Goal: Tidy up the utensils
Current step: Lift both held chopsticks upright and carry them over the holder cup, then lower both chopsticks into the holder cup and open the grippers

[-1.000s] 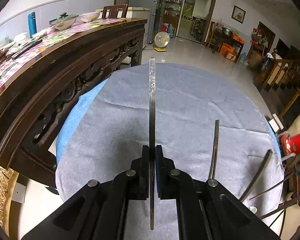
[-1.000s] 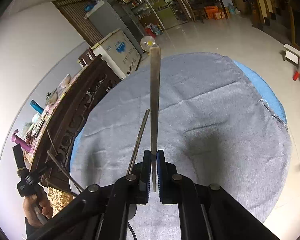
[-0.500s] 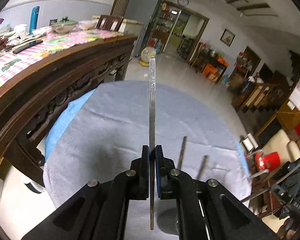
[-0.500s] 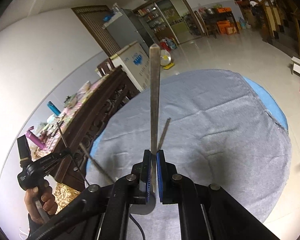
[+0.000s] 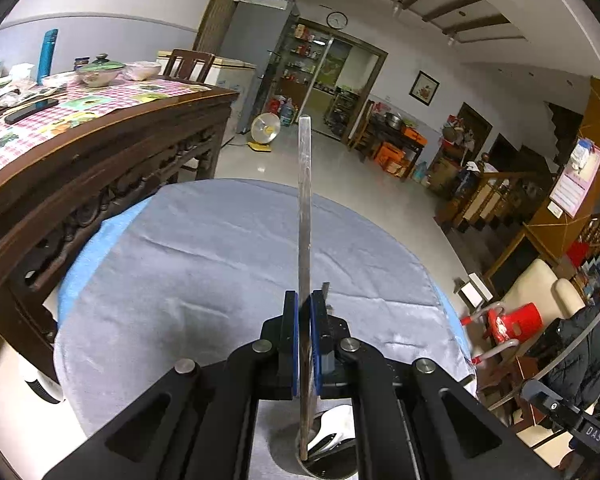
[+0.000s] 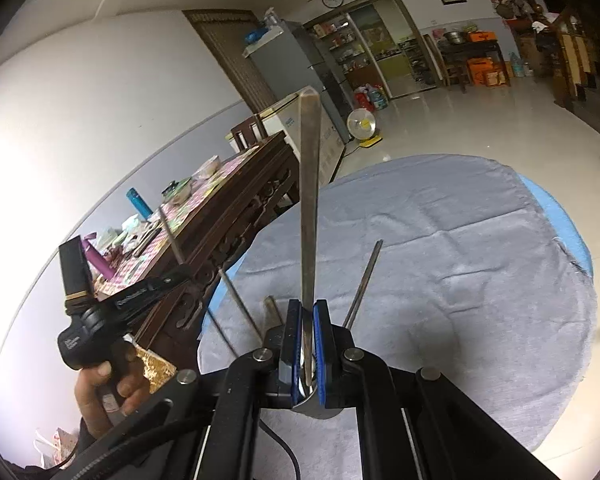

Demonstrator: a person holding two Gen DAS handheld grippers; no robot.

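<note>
Now, left wrist view: the left gripper (image 5: 304,312) is clamped tight on a flat metal utensil handle (image 5: 305,208), which stands straight up out of the blue pads. Compared with a second ago the view has tipped up and risen; far more of the room and ceiling shows, and the grey cloth (image 5: 204,264) sits lower in frame. A metal cup (image 5: 324,466) now shows at the bottom edge, and the handle's lower end sits right over its mouth, with something white inside. My read: this utensil is either going into or coming out of that holder; I can't tell which. Open room is generous ahead across the cloth, but the carved wooden table (image 5: 100,168) runs close along the left side.

Right wrist view next: the right gripper (image 6: 309,320) is likewise pinched shut on a second utensil handle (image 6: 310,200), pointing up. Its tilt has shifted too, with the cloth dropping away. Thin rods (image 6: 362,284) poke up just beside the jaws, where one showed a second ago, so the holder is crowded. The other handheld gripper, in the person's hand (image 6: 108,388), hovers at left, near the wooden table's edge. Free space lies to the right, over bare cloth and the blue rim (image 6: 568,228).
</note>
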